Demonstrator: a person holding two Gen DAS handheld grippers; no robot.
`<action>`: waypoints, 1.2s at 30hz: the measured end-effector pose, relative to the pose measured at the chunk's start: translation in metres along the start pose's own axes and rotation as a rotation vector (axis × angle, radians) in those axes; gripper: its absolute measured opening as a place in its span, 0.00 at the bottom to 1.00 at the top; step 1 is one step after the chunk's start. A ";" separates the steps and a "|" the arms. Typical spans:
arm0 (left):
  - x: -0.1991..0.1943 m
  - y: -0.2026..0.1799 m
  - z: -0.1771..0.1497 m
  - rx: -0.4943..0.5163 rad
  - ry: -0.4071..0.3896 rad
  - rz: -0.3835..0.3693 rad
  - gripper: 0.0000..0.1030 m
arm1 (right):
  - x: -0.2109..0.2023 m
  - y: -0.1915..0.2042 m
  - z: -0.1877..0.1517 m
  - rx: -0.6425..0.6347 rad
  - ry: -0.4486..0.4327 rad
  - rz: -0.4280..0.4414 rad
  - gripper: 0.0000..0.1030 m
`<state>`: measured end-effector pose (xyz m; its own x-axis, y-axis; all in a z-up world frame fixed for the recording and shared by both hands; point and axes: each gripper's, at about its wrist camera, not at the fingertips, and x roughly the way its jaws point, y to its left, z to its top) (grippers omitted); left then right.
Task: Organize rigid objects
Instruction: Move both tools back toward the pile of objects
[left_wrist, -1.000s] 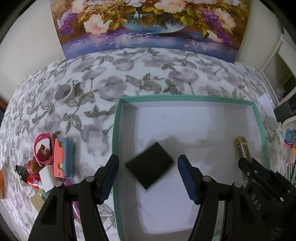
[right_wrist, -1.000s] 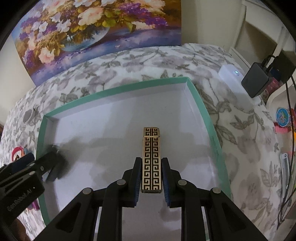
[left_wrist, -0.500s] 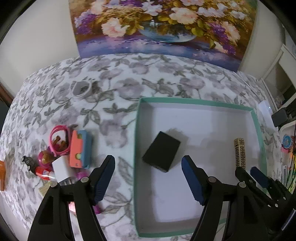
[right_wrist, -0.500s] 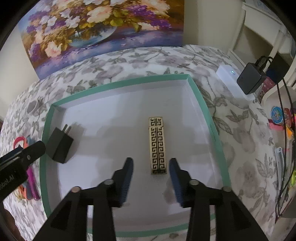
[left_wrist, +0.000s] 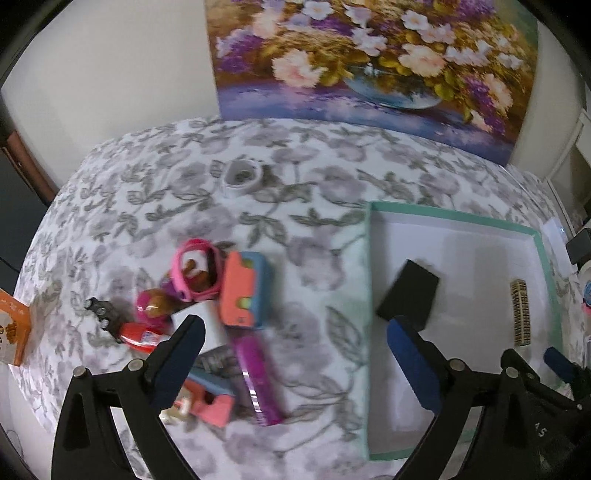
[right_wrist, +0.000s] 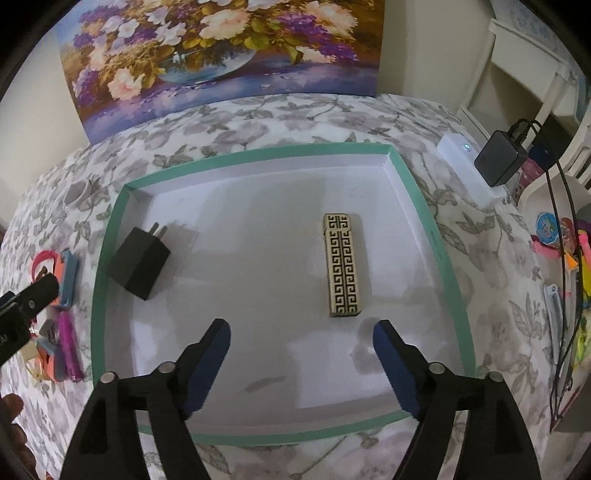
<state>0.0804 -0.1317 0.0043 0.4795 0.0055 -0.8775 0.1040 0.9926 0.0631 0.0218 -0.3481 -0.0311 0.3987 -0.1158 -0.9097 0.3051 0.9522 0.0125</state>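
Note:
A white tray with a teal rim (right_wrist: 448, 273) (left_wrist: 369, 280) lies on the floral cloth. Inside it lie a black plug adapter (right_wrist: 139, 263) (left_wrist: 408, 293) at the left and a cream bar with a black key pattern (right_wrist: 341, 264) (left_wrist: 520, 312) at the right. My right gripper (right_wrist: 301, 349) is open and empty, above the tray's near part, just short of the bar. My left gripper (left_wrist: 293, 354) is open and empty, over the cloth between the tray's left rim and a pile of small items: a pink ring toy (left_wrist: 194, 273), an orange-and-blue case (left_wrist: 243, 290), a magenta stick (left_wrist: 255, 373).
A white tape roll (left_wrist: 242, 175) lies farther back on the cloth. An orange packet (left_wrist: 13, 332) sits at the left edge. In the right wrist view a white box (right_wrist: 469, 162), a black charger (right_wrist: 498, 157), cables and colourful clutter (right_wrist: 576, 266) lie right of the tray. A flower painting stands at the back.
My right gripper let go of the patterned bar, opened wide and drew back. My left gripper, having dropped the black adapter in the tray, moved left toward the pile.

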 end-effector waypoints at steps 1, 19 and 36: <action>-0.001 0.003 0.000 0.000 -0.003 0.006 0.96 | -0.001 0.002 -0.001 -0.001 -0.001 0.000 0.90; -0.037 0.117 0.001 -0.134 -0.030 0.002 0.96 | -0.069 0.062 0.001 -0.017 -0.135 0.097 0.94; -0.023 0.228 -0.019 -0.337 0.038 0.051 0.96 | -0.056 0.193 -0.017 -0.181 -0.054 0.285 0.93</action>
<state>0.0761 0.0967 0.0301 0.4436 0.0539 -0.8946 -0.2155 0.9753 -0.0481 0.0432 -0.1527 0.0154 0.4923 0.1524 -0.8570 0.0182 0.9825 0.1851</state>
